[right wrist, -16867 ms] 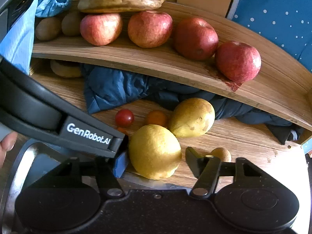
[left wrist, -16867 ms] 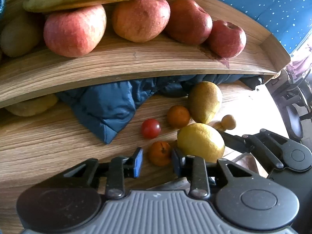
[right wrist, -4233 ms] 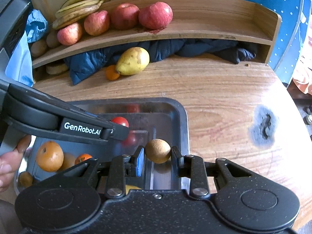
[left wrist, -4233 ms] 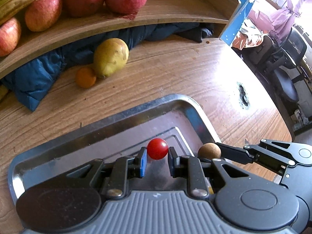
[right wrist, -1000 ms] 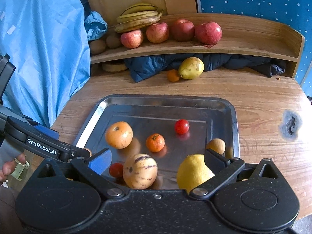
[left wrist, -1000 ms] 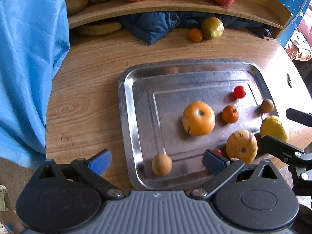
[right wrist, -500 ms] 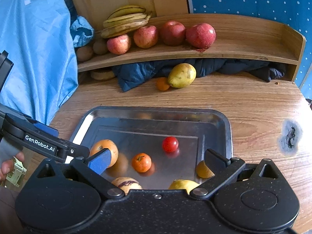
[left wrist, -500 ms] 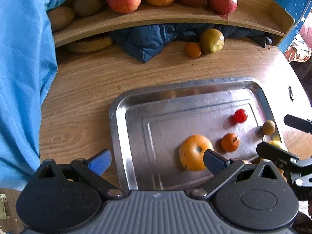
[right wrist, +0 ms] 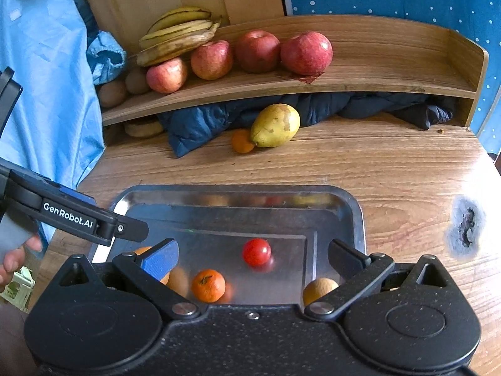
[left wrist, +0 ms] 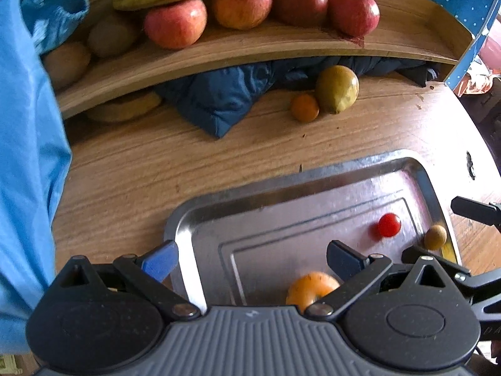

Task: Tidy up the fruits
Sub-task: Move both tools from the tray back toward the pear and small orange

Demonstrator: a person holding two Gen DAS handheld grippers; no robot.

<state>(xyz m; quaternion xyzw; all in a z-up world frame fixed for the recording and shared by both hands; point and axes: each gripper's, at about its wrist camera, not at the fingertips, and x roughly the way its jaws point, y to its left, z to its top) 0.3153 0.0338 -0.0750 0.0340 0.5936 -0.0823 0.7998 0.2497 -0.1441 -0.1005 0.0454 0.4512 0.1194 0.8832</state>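
A steel tray [left wrist: 184, 219] [right wrist: 357, 216] lies on the wooden table. In it sit a cherry tomato [left wrist: 389, 225] [right wrist: 256, 251], a small tangerine [right wrist: 208, 285], a large orange fruit [left wrist: 310, 285], and a small brown fruit [left wrist: 435, 237] [right wrist: 317, 287]. A yellow-green pear [left wrist: 336, 89] [right wrist: 275, 125] and a small orange [left wrist: 304, 108] [right wrist: 241, 141] lie on the table beyond the tray. My left gripper [left wrist: 250, 258] is open and empty over the tray's near left part. My right gripper [right wrist: 252, 257] is open and empty over the tray.
A curved wooden shelf [right wrist: 360, 80] at the back holds several apples [right wrist: 306, 48], bananas [right wrist: 178, 33] and kiwis [right wrist: 136, 81]. A dark blue jacket [right wrist: 200, 122] lies under it. A light blue cloth [left wrist: 25, 144] hangs at left. A burn mark [right wrist: 466, 227] marks the table at right.
Both grippers have moved forward toward the shelf, still open and empty. The fruit in the tray has slid toward the bottom of both views; the pear and small orange look nearer.
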